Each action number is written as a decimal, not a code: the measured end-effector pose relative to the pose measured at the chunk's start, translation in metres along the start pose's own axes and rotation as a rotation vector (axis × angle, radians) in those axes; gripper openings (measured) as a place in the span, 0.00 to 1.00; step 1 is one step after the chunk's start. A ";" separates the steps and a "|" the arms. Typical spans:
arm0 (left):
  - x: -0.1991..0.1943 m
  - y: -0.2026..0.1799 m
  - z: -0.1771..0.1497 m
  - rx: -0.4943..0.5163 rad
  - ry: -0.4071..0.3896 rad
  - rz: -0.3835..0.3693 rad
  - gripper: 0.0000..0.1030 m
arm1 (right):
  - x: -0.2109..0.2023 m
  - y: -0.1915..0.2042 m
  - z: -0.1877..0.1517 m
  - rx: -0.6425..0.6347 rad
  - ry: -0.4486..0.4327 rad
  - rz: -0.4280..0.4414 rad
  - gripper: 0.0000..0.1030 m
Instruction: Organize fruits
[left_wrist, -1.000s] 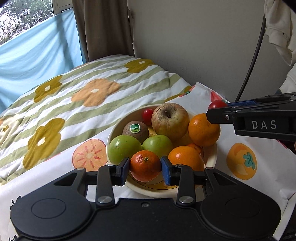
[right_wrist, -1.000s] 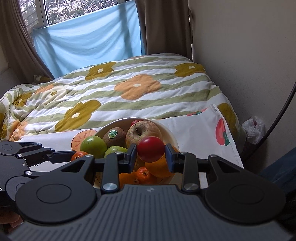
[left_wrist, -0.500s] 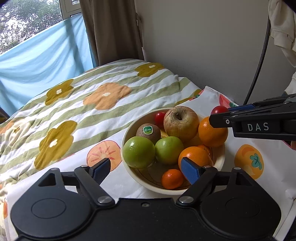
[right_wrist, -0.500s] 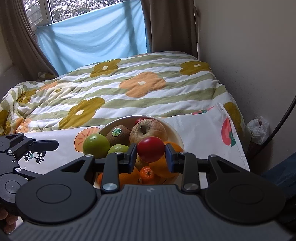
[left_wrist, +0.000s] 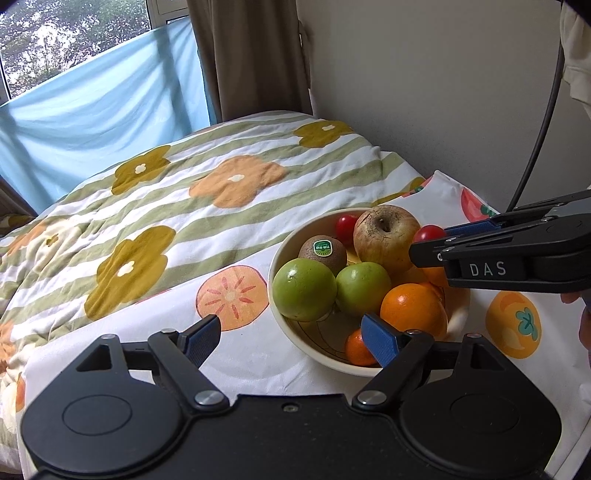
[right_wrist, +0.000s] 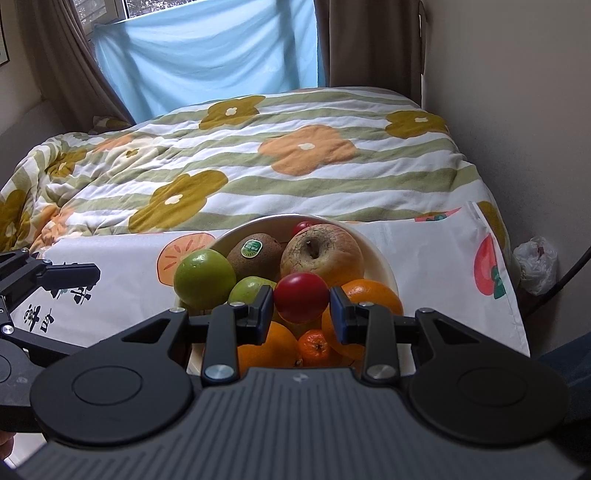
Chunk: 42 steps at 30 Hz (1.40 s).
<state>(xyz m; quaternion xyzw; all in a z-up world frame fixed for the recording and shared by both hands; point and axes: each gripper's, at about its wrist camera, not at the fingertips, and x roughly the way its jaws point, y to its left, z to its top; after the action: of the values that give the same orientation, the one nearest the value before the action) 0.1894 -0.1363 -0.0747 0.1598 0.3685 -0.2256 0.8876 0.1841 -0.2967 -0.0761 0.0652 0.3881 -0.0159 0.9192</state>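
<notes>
Left tongs (left_wrist: 291, 338) released mandarin (left_wrist: 356, 349); now beside right pad.

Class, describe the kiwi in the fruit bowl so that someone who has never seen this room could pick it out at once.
Find the cream bowl on the fruit-print cloth at the foot of the bed. At its far side, between the big green apple and the russet apple, sits the kiwi. It alone is brown and fuzzy, with a small green sticker.
</notes>
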 end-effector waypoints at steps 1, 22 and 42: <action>0.001 0.000 -0.001 -0.003 0.004 0.005 0.84 | 0.002 0.000 0.000 -0.002 0.003 0.005 0.46; -0.010 0.005 -0.005 -0.140 0.002 0.127 0.84 | 0.005 -0.012 0.003 -0.109 -0.048 0.069 1.00; -0.162 0.071 -0.058 -0.183 -0.176 0.242 0.84 | -0.112 0.075 -0.006 -0.062 -0.179 0.069 1.00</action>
<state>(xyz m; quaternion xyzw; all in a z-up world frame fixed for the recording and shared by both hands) 0.0910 -0.0044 0.0124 0.1011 0.2866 -0.0959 0.9479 0.1074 -0.2237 0.0085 0.0484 0.3025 0.0218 0.9517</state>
